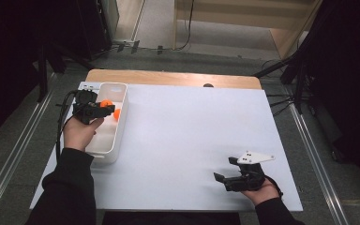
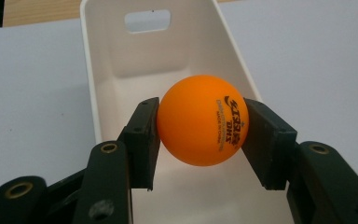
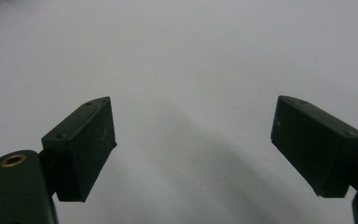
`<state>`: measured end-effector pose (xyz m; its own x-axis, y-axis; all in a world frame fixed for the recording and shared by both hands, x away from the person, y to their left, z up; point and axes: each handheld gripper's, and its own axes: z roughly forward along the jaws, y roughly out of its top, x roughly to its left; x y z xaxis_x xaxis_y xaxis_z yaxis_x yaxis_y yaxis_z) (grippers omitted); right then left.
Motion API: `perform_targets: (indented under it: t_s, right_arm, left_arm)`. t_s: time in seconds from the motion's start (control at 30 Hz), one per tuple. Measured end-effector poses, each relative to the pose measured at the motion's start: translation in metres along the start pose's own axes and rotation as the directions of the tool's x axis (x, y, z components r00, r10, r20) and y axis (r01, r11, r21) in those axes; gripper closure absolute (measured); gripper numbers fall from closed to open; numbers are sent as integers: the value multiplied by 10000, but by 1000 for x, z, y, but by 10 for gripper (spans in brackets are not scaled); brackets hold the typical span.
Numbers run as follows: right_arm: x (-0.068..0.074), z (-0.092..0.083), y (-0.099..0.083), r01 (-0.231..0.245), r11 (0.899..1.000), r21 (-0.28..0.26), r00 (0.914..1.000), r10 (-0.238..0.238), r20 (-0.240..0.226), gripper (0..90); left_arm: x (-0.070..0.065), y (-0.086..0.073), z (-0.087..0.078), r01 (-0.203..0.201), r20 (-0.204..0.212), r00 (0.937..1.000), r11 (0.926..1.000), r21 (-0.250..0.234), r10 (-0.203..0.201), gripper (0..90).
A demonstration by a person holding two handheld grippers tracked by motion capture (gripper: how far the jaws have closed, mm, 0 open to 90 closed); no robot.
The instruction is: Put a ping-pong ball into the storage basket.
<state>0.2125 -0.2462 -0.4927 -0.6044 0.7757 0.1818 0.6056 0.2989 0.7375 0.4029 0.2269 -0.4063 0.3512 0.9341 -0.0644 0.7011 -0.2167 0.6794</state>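
So 2 orange balls [image 1: 111, 108], 1 in left gripper [image 2: 200, 126], over 1 bin [image 1: 104, 145].

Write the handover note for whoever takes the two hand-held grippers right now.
Left hand-held gripper: shut on an orange ball, held over the white bin at the table's left side.
Right hand-held gripper: jaws open, nothing between them, low over the bare white table near its front right corner.
Done: a second orange ball seems to sit in the bin already, beside the held one.
Left: open the left jaws so the held ball drops into the bin. I see no other balls out on the table.
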Motion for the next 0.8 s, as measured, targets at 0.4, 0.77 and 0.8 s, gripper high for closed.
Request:
perform_targets:
  t_s: [0.4,0.77,0.8]
  right_arm:
    - [0,0,0,31,10000,21,10000,-31,-12,123]
    - [0,0,0,21,10000,25,10000,-21,-8,123]
    - [1,0,0,-16,10000,49,10000,16,-17,123]
  left_arm:
    - [3,-4,6,80,-80,9999,9995,293,-78,485]
    - [3,-3,6,248,40,9997,9992,301,-250,456]
    - [3,-3,6,256,68,9996,9992,321,-259,432]
